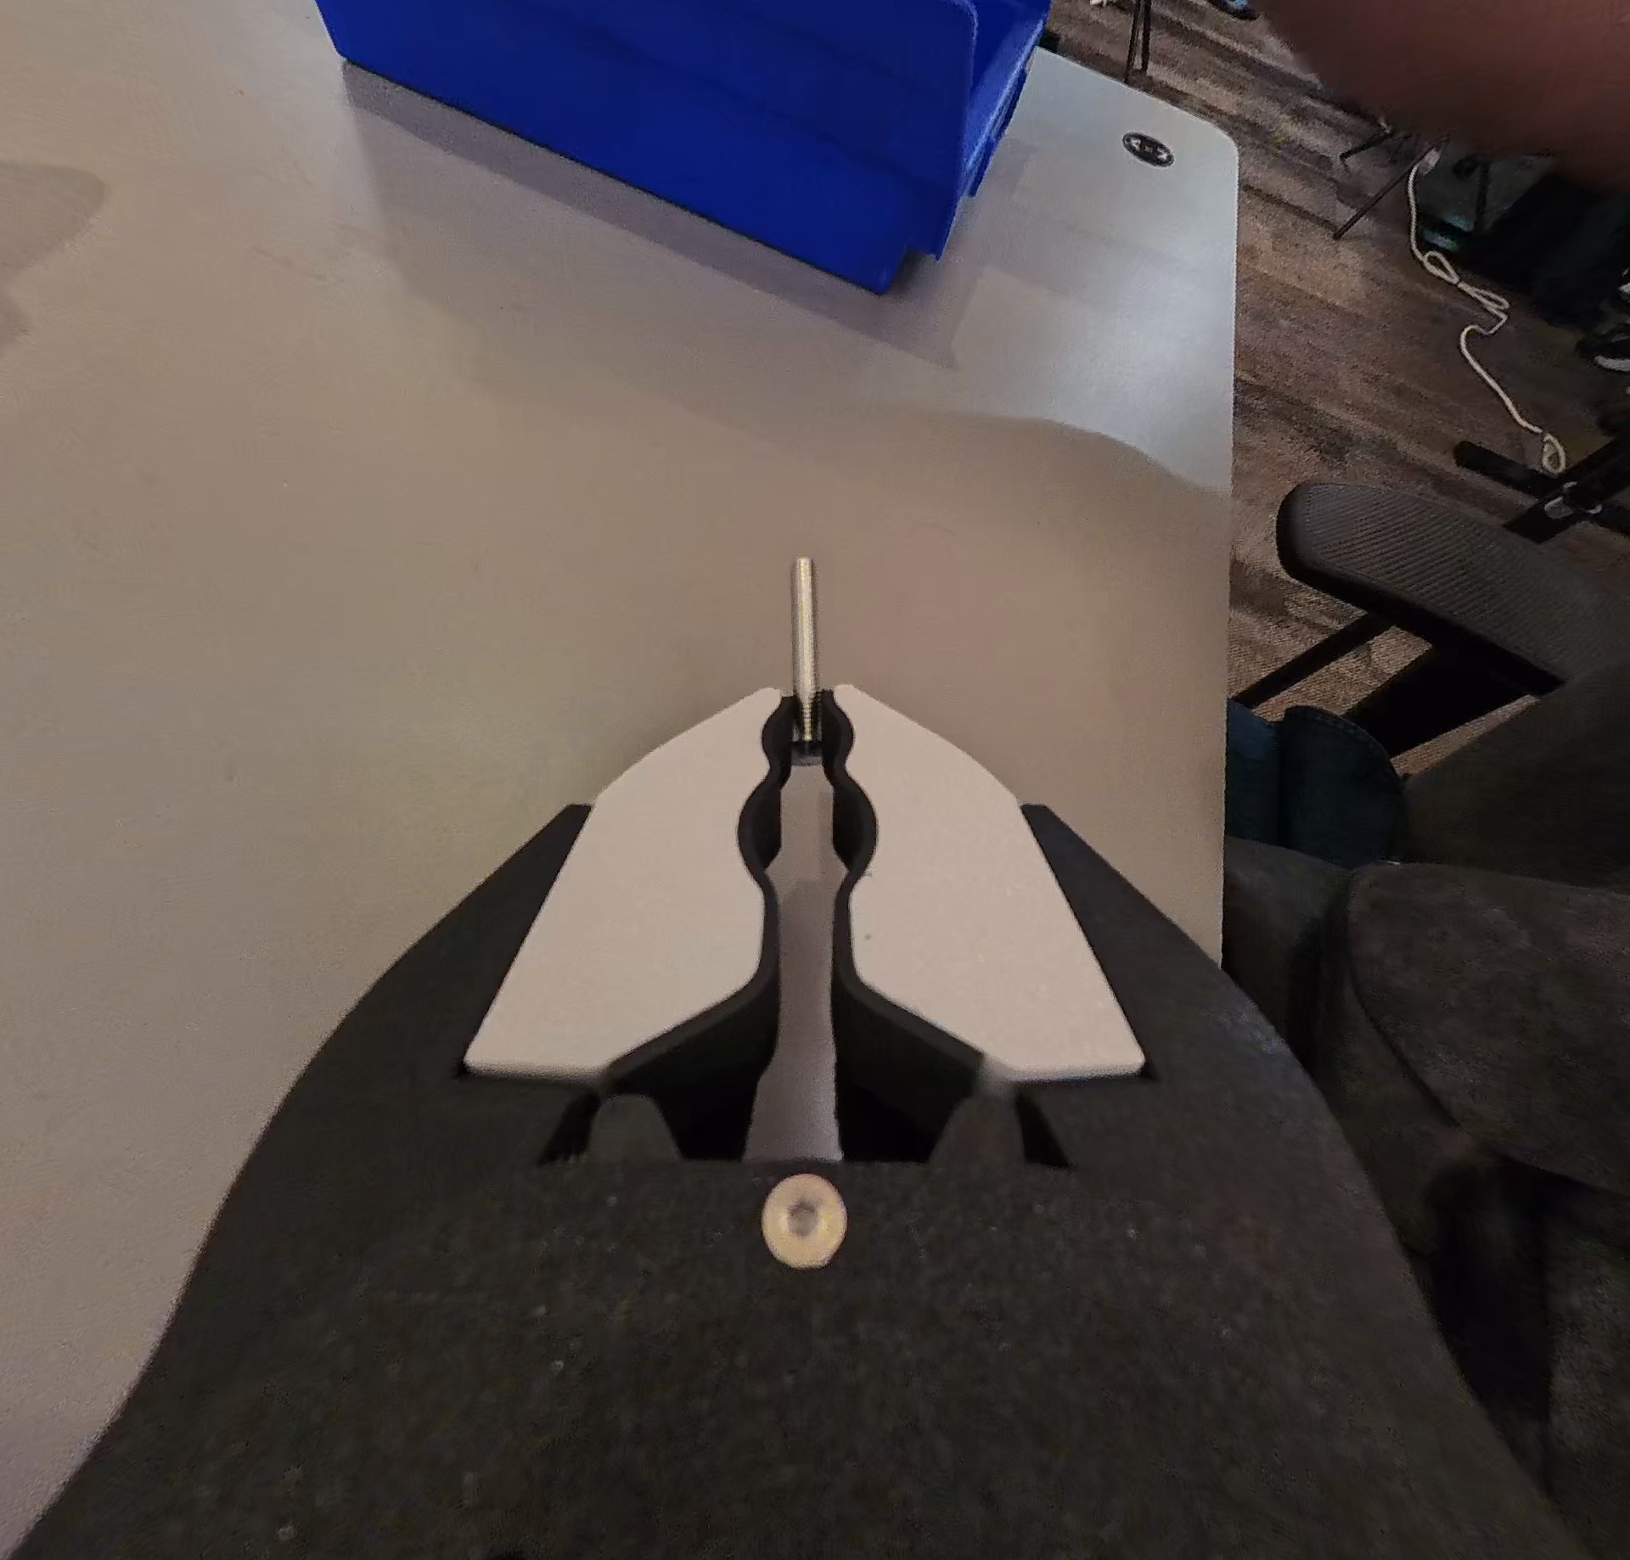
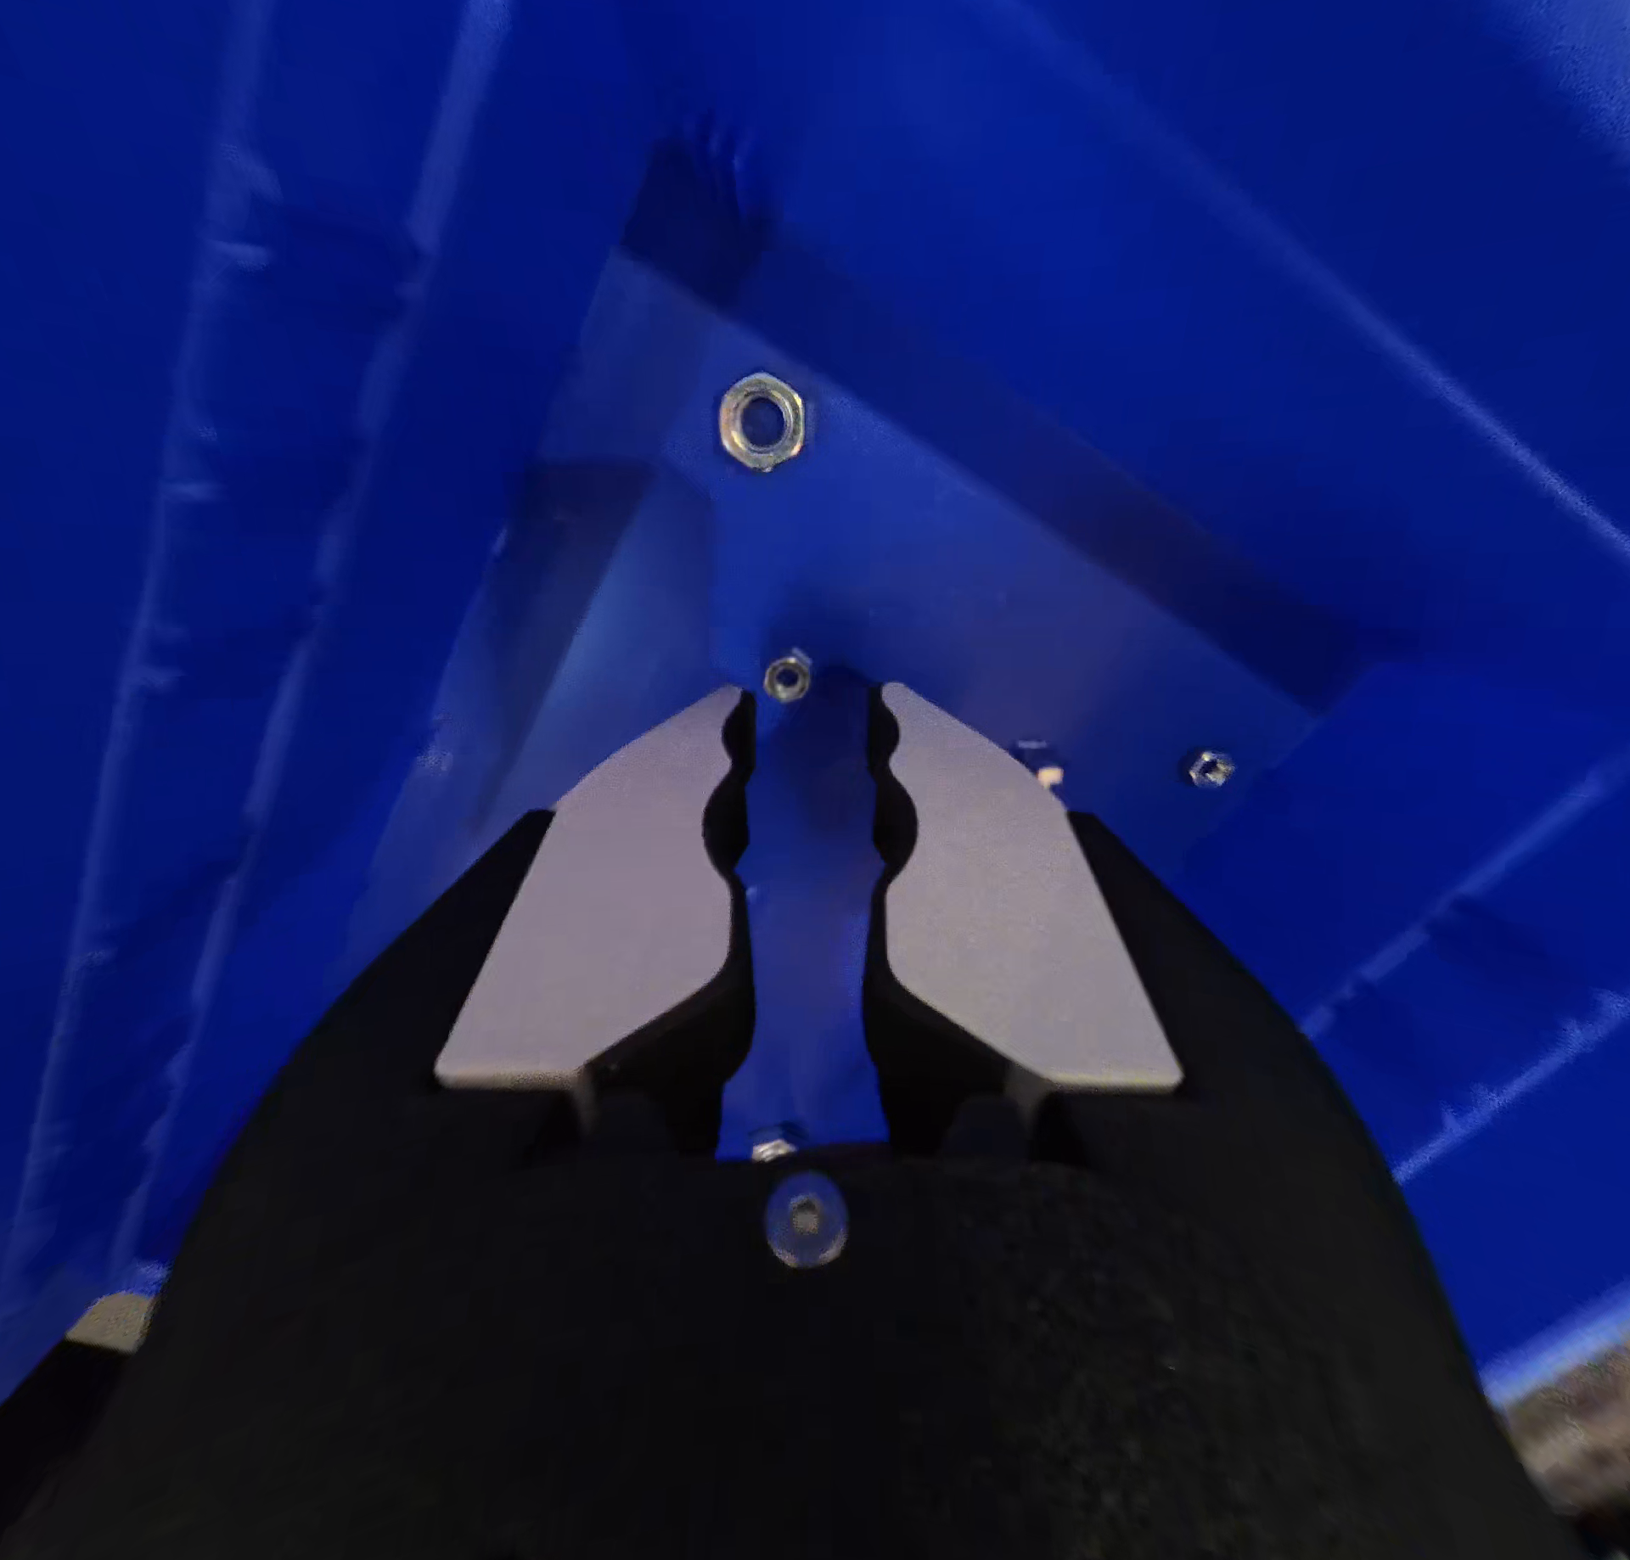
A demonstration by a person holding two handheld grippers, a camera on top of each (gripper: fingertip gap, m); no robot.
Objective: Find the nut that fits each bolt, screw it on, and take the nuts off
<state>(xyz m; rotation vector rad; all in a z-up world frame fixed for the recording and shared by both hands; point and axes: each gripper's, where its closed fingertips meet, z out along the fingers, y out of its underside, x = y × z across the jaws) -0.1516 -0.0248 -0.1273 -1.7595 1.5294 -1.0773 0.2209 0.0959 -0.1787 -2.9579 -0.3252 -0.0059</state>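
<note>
In the left wrist view, the left claw [image 1: 810, 711] is clamped on the head end of a thin silver bolt [image 1: 803, 614], whose threaded shaft points straight ahead at the centre of the frame, above a pale grey worktop [image 1: 353, 459]. A blue bin [image 1: 706, 80] stands on the worktop at the upper middle.

In the right wrist view, the right claw [image 2: 811, 698] reaches down inside the blue bin [image 2: 265, 371] with its fingers apart and nothing between them. A small nut [image 2: 786, 680] lies on the bin floor just beyond the left fingertip. A large nut [image 2: 762, 422] lies farther up the frame, and another small nut [image 2: 1207, 767] lies at the right.

The likely trouble is the pick. The small nut sits off-centre, so closing now could flick it aside or pinch it crookedly. Choosing the large nut would probably not fit so thin a bolt. The bolt is gripped only at its end, so pushing a nut on could tilt it.
</note>
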